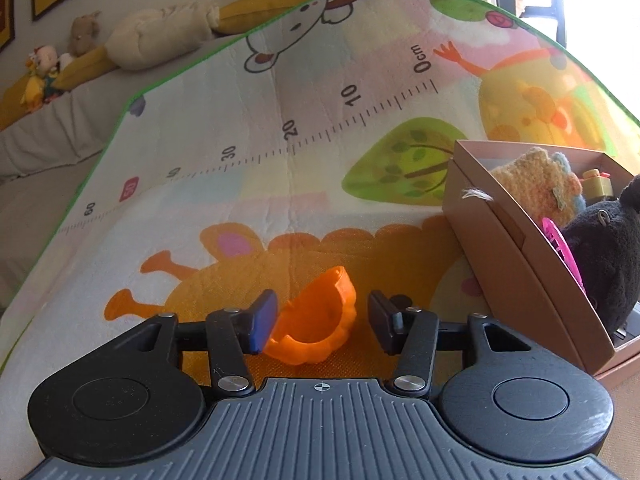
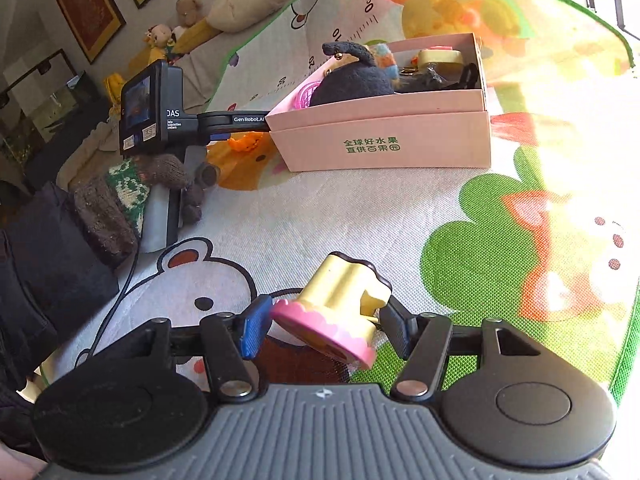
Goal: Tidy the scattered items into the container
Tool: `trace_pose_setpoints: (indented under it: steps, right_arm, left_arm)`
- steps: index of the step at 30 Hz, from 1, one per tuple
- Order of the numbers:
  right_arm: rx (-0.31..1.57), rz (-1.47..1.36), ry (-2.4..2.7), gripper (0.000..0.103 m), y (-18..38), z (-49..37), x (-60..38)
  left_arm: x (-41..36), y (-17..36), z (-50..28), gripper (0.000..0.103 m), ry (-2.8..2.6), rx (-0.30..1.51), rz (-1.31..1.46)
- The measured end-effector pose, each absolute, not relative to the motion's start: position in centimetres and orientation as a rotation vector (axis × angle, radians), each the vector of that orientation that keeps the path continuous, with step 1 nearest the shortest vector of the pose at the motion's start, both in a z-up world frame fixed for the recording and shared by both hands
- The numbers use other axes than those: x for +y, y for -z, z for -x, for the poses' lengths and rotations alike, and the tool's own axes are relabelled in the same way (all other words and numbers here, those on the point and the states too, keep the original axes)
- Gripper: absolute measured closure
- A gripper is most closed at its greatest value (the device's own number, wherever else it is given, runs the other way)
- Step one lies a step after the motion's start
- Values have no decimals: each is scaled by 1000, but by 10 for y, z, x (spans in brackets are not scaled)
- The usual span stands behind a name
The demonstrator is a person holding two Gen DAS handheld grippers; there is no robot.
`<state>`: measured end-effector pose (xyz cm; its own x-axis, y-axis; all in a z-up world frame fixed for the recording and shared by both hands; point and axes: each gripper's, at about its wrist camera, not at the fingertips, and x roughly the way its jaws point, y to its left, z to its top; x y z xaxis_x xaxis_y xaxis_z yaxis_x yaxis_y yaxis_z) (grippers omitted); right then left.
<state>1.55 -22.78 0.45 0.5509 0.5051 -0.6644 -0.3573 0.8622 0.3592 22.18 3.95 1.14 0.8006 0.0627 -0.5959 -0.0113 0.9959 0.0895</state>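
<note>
An orange pumpkin-shaped shell (image 1: 316, 320) lies on the play mat (image 1: 280, 152) between the fingers of my left gripper (image 1: 320, 322). The blue left pad touches it; a small gap shows at the right pad, so the gripper is open. My right gripper (image 2: 324, 326) is shut on a yellow toy with a pink scalloped base (image 2: 340, 308), held tilted just above the mat. The pink cardboard box (image 2: 380, 144) stands further back, holding a black plush (image 2: 352, 80), a knitted orange piece (image 1: 532, 184) and other small toys. The box (image 1: 520, 264) is close on the left gripper's right.
In the right wrist view, a knit-gloved hand (image 2: 160, 176) holds the left gripper's body (image 2: 148, 112) left of the box, with a cable (image 2: 120, 292) trailing over the mat. Plush toys (image 1: 80, 36) and a cushion (image 1: 160, 36) line the couch beyond the mat's green edge.
</note>
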Motion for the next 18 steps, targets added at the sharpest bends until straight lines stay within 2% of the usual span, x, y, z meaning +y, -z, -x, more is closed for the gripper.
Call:
trace_pose_setpoints:
  steps: [1, 2, 4, 12, 13, 15, 16, 17, 18]
  right_arm:
    - [843, -184, -514, 42, -4, -15, -227]
    - [839, -175, -514, 42, -5, -13, -226]
    - [829, -150, -506, 42, -3, -13, -223]
    - [781, -33, -458, 42, -1, -1, -216]
    - [777, -26, -452, 43, 0, -1, -216]
    - [770, -21, -443, 44, 1, -1, -215]
    - [767, -21, -441, 45, 1, -1, -216]
    - [762, -25, -439, 45, 2, -1, -216]
    - [756, -28, -437, 45, 2, -2, -217]
  left_arm:
    - [41, -12, -219, 53, -34, 640, -84]
    - [42, -14, -215, 63, -30, 639, -85]
    - [44, -19, -204, 74, -14, 640, -77]
    - [31, -38, -126, 75, 150, 613, -70]
    - [27, -39, -116, 72, 175, 610, -77]
    - [24, -38, -106, 60, 187, 605, -85]
    - [25, -38, -105, 39, 179, 606, -76]
    - [27, -38, -107, 23, 164, 601, -62]
    - [31, -38, -112, 19, 133, 591, -42]
